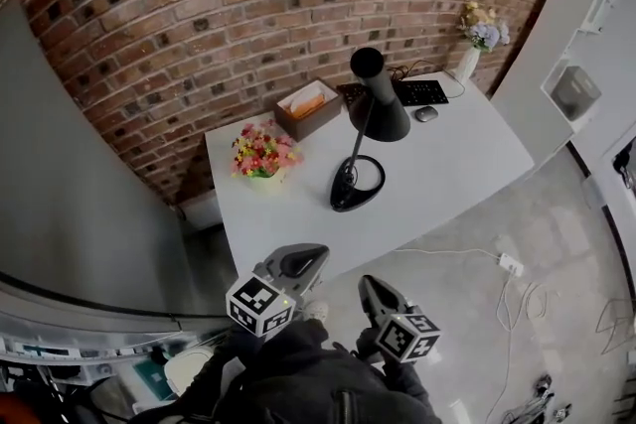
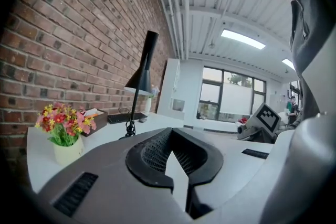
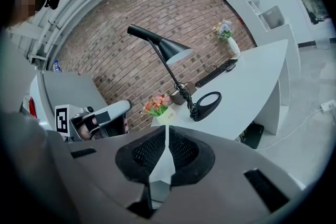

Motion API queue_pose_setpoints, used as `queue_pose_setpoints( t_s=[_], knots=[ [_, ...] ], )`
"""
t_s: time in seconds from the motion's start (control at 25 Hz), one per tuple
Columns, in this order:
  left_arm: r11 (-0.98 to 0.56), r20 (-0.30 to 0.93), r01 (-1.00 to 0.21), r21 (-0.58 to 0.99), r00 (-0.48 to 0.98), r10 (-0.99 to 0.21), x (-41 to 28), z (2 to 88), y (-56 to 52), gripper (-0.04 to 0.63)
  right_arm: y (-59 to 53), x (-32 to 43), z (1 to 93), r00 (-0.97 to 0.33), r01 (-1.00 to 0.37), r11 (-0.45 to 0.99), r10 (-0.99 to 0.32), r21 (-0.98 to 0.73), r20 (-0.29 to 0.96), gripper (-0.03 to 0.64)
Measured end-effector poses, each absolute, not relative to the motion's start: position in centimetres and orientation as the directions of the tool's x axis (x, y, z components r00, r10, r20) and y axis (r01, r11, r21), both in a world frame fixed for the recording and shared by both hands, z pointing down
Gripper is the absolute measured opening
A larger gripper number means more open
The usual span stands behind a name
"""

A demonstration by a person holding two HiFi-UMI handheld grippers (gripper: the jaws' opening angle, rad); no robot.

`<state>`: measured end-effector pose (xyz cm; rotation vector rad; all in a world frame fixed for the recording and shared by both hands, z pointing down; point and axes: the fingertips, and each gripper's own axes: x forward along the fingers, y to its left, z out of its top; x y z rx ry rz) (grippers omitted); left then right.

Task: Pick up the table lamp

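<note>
item: table lamp (image 1: pixel 370 114) – stands on the white desk (image 1: pixel 447 144), near its middle and a little toward the near edge. matte black throughout. flat ring-shaped base with an open centre, a thin stem rising from it nearly upright with a slight lean, and a cone shade under a tall narrow cylinder, tipped to one side. its long axis is roughly vertical, so a grasp on the stem would be made from the side. the cord looks wound around the foot of the stem.

item: left gripper (image 1: pixel 303 261) – jaws shut with nothing between them. grey shell, black ribbed pads. it is held over the floor, short of the desk's near edge. in its own view the lamp (image 2: pixel 140 78) lies ahead and to the left of the jaw line (image 2: pixel 170 136).

item: right gripper (image 1: pixel 368 285) – jaws likewise pressed together and empty (image 3: pixel 166 131). it is also short of the near edge. here the lamp (image 3: pixel 172 50) lies ahead and slightly to the right.

judgement: neither hand is plainly the nearer. both are well apart from the lamp, which is untouched, and the jaws must part before any grasp.

also on the desk: flower pot (image 1: pixel 260 154) by the left corner, brown box (image 1: pixel 308 107) at the back edge, keyboard (image 1: pixel 417 92), mouse (image 1: pixel 425 113) and a vase (image 1: pixel 469 55) at the far corner. behind it – a rough brick wall (image 1: pixel 199 15).
</note>
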<state>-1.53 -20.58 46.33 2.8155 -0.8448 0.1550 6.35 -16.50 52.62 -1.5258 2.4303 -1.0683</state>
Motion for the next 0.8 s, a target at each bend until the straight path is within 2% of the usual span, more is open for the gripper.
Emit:
queue_pose_setpoints(
  t_s=[0.36,0.6,0.68,0.72,0.8],
  knots=[
    [-0.896,0.091,-0.428,0.118,0.903,-0.419,-0.5,43.2,-26.9,0.006,-22.4,5.7,52.4,-0.517,-0.764,0.307,-0.818,-0.568,0.254,0.015],
    [-0.933,0.073,-0.355,0.056,0.933,-0.351,-0.8,40.2,-31.0,0.006,-25.3,5.2,51.3,-0.568,-0.761,0.406,-0.794,-0.506,0.218,0.015],
    [-0.935,0.049,-0.352,0.049,0.935,-0.35,-0.8,38.4,-32.6,0.039,-26.3,5.8,51.1,-0.574,-0.774,0.433,-0.788,-0.462,0.223,0.018],
    [-0.935,0.031,-0.349,0.055,0.937,-0.348,-0.7,37.5,-33.4,0.084,-26.9,6.0,51.0,-0.58,-0.772,0.442,-0.784,-0.457,0.221,0.039],
    [-0.94,0.008,-0.336,0.062,0.942,-0.336,-0.4,36.1,-34.8,0.154,-28.3,6.3,50.8,-0.594,-0.76,0.456,-0.776,-0.462,0.211,0.14]
  ],
)
